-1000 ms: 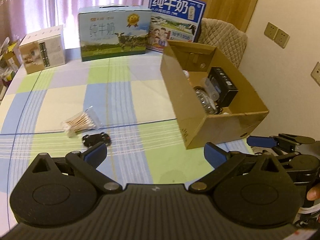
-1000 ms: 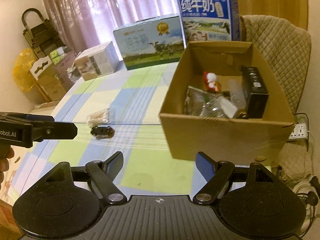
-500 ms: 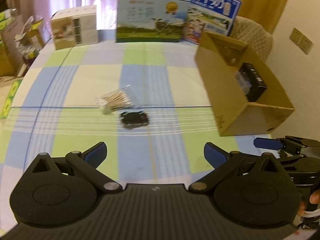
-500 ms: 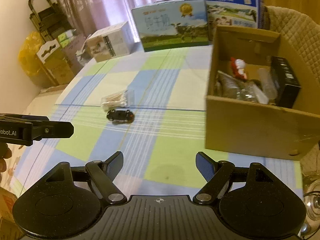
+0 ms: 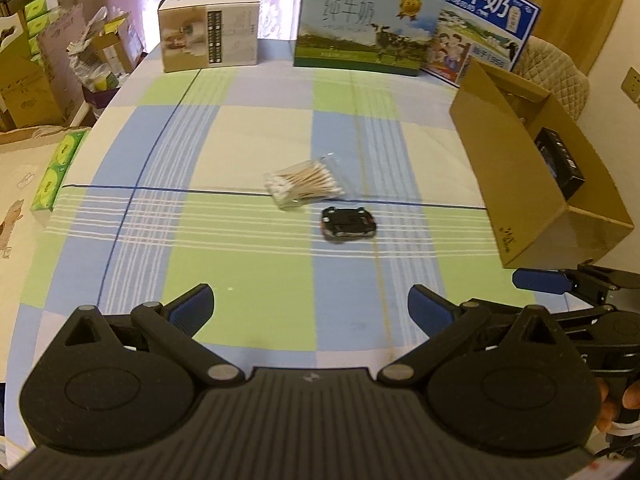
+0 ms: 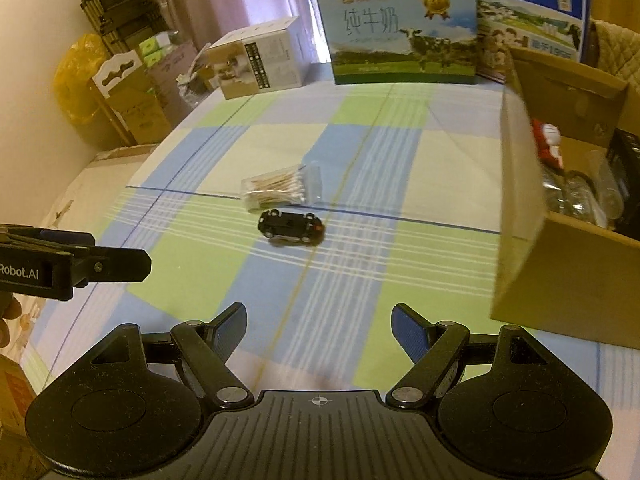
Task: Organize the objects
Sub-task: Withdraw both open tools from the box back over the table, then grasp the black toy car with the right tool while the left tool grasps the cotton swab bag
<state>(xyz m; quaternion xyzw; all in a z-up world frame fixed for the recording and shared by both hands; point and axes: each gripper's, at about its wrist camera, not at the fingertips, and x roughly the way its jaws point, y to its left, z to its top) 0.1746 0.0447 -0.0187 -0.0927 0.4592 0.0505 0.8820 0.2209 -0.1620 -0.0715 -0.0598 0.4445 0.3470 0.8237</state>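
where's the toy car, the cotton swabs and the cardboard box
toy car [image 5: 349, 224], left wrist view, middle of its underside
cotton swabs [image 5: 304, 182], left wrist view, middle of the bundle
cardboard box [image 5: 496, 160], left wrist view, outer side wall

Both views are taken from low above the near table edge, facing the far boxes. The toy car [image 5: 349, 224] [image 6: 291, 225] and cotton swabs [image 5: 305, 184] [image 6: 276, 193] are shared mid-frame.

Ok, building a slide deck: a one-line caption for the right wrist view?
Open right gripper faces a black toy car and bagged cotton swabs beside a cardboard box.
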